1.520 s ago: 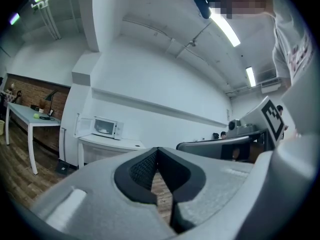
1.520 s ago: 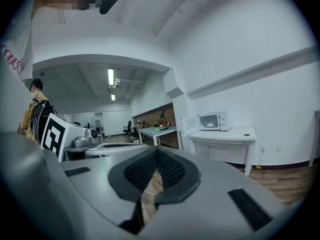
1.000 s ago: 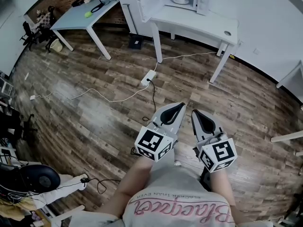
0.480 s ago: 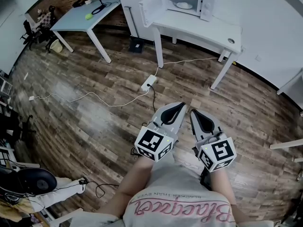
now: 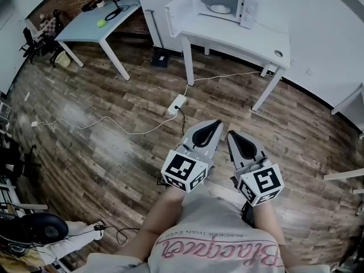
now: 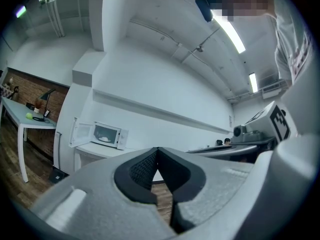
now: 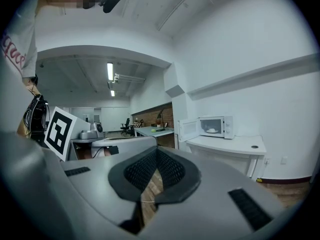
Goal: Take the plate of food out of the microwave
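Left gripper (image 5: 211, 127) and right gripper (image 5: 234, 136) both have their jaws pressed together on nothing, well away from the boxy white microwave (image 5: 223, 3). The round white plate of food (image 5: 219, 8) sits inside with the door open, so I'd walk up close and spread the jaws before going for the rim.

Around the table (image 5: 244, 41)
Plate (image 5: 220, 8) inside the microwave (image 5: 246, 10) at the table's left end; power strip (image 5: 177, 102) on the floor (image 5: 114, 152) before the table.
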### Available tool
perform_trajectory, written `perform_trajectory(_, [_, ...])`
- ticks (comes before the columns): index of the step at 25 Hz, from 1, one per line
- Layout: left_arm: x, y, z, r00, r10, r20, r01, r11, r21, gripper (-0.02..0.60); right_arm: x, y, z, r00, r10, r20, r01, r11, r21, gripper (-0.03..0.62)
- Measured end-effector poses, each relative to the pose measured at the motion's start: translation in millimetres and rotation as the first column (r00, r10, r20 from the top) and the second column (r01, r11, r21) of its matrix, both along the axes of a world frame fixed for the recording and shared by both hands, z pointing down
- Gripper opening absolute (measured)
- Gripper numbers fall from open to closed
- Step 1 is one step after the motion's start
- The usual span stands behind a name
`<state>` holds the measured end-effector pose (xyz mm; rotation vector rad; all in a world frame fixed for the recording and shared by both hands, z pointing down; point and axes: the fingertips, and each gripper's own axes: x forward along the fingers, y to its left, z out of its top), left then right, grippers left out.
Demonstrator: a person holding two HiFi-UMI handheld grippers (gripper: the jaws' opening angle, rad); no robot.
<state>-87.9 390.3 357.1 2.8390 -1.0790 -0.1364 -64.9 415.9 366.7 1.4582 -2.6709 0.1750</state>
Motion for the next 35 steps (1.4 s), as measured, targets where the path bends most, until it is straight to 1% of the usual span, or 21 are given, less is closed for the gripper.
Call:
perform_trajectory(7, [-9, -31, -4, 0.999, 0.032, 0.014, -0.033, 0.999, 0.022, 0.006, -11, -33, -5, 1.000, 0.023, -0.008, -0.023, 1.000, 0.018, 0.012])
perform_trajectory(12, [-17, -45, -7, 0.999, 0.041, 0.004, -0.041, 0.999, 0.032, 0.006, -20, -50, -9, 0.999, 0.035, -0.014, -0.035, 0.999, 0.039, 0.012])
perform_trajectory(20, [-24, -54, -5, 0.999, 0.050, -0.008, -0.050, 0.999, 0.020, 0.006, -26, -56, -5, 0.999, 0.052, -0.010, -0.051, 0.998, 0.020, 0.012])
perform_trajectory(25, [-29, -50, 2, 0.998, 0.062, -0.005, -0.062, 0.998, 0.003, 0.006, -29, -55, 1, 0.998, 0.068, 0.006, -0.068, 0.998, 0.006, 0.012])
perform_trajectory(29, [-33, -52, 5, 0.999, 0.054, -0.003, -0.054, 0.999, -0.003, 0.006, -36, -57, 8, 0.999, 0.054, 0.008, -0.054, 0.999, -0.007, 0.012])
perform_trajectory(35, [-31, -61, 8, 0.999, 0.047, 0.001, -0.047, 0.999, -0.007, 0.006, -32, -66, 10, 0.999, 0.052, 0.017, -0.051, 0.999, -0.008, 0.012])
